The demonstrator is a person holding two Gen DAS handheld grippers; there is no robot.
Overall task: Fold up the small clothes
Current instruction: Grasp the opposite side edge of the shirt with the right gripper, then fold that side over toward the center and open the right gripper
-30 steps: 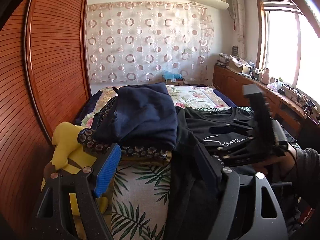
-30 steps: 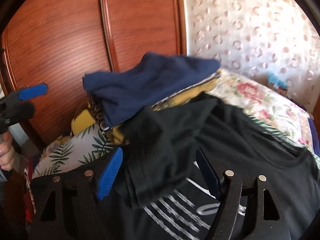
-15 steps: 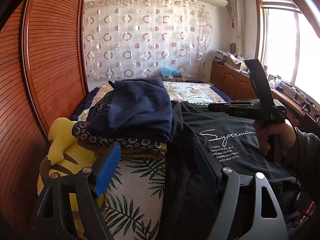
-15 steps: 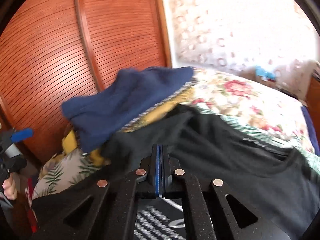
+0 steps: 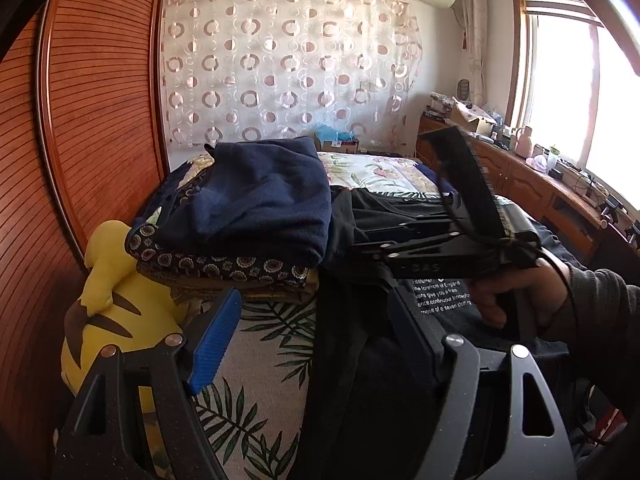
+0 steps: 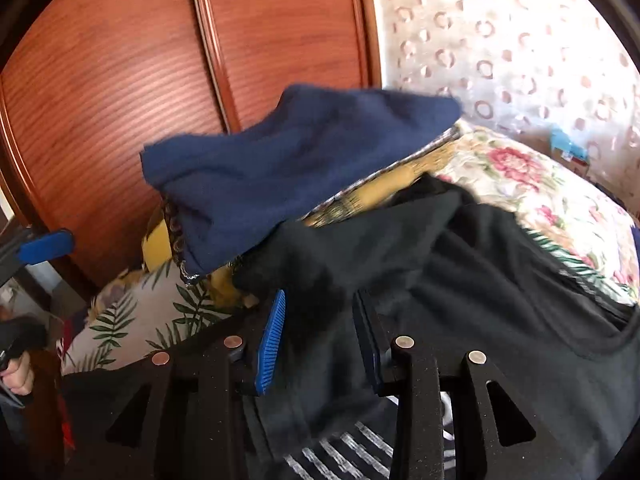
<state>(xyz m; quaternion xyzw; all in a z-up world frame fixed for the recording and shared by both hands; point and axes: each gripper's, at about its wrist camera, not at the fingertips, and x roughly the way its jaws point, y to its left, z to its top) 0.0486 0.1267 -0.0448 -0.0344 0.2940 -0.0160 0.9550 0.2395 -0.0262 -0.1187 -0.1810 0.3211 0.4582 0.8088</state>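
Note:
A black T-shirt with white print (image 5: 440, 294) (image 6: 500, 280) lies spread on the bed, one sleeve against a stack of folded clothes. A navy garment (image 5: 256, 200) (image 6: 304, 168) tops that stack, over a dark patterned one (image 5: 224, 266). My right gripper (image 6: 318, 300) (image 5: 368, 246) is low at the sleeve beside the stack. Its jaws are opening, with black cloth in the gap between them. My left gripper (image 5: 316, 304) stands open at the bed's near edge. A strip of the black shirt runs between its fingers, clear of the blue pad (image 5: 216, 340).
A yellow plush toy (image 5: 120, 300) sits left of the stack against the wooden wardrobe doors (image 5: 80, 120). The bed sheet (image 5: 272, 360) has a palm-leaf print. A cluttered wooden sideboard (image 5: 540, 188) runs under the window on the right. A hand (image 5: 512, 300) holds the right gripper.
The right gripper stood wide over the shirt, then was shut and raised; now it is lower at the sleeve by the stack, jaws partly apart. The left gripper has stayed put.

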